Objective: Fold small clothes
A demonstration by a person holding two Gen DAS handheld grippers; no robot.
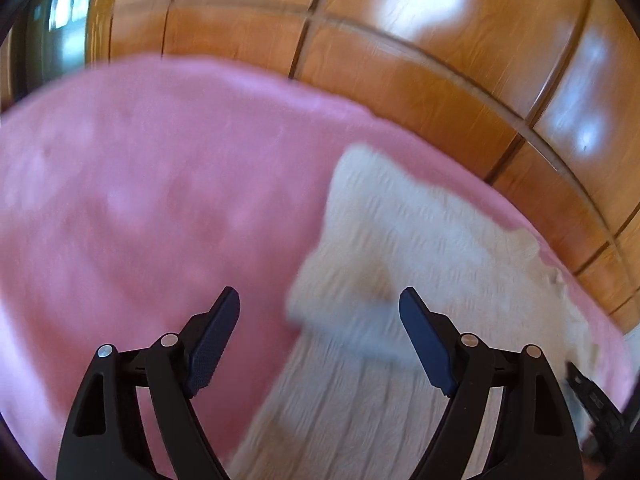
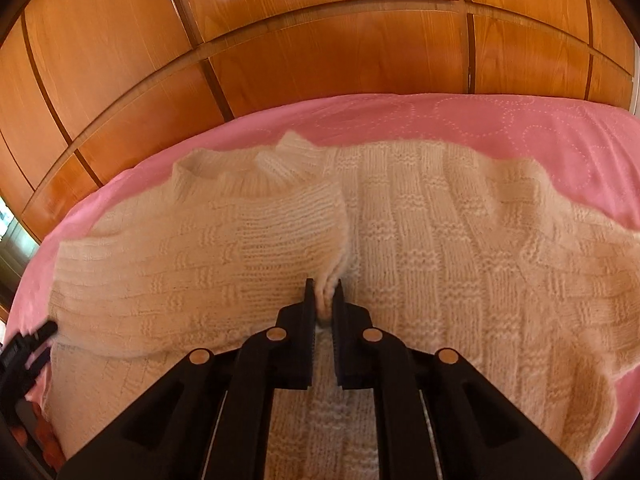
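Nearest to us, in the right wrist view, our right gripper (image 2: 323, 294) has its jaws drawn close together and clamped on a pinch of the cream knitted sweater (image 2: 460, 248), the fold of wool squeezed between the two pads at the edge of a sleeve (image 2: 224, 240) that lies folded across the body of the garment; below and behind those fingers more of the ribbed knit runs toward us, and to the right of the gripper the broad body of the sweater spreads flat, while to its left the sleeve stretches away toward the cuff, with the ribbed collar (image 2: 288, 160) just beyond it; at the far left edge of that view we catch the dark tip of our left gripper (image 2: 24, 344) touching or just beside the sweater's edge, we cannot tell which; in the left wrist view, which is blurred, our left gripper (image 1: 319, 304) has its jaws standing wide apart with nothing between them, hovering over the sweater's (image 1: 400, 240) edge, the knit lying ahead and to the right of the fingers and the pink bedspread (image 1: 140, 180) bare to the left; beyond the sweater in both views the pink bedspread (image 2: 520, 124) runs on, stitched with dotted circles, and farthest off stand the glossy wooden wardrobe panels (image 2: 320, 48)
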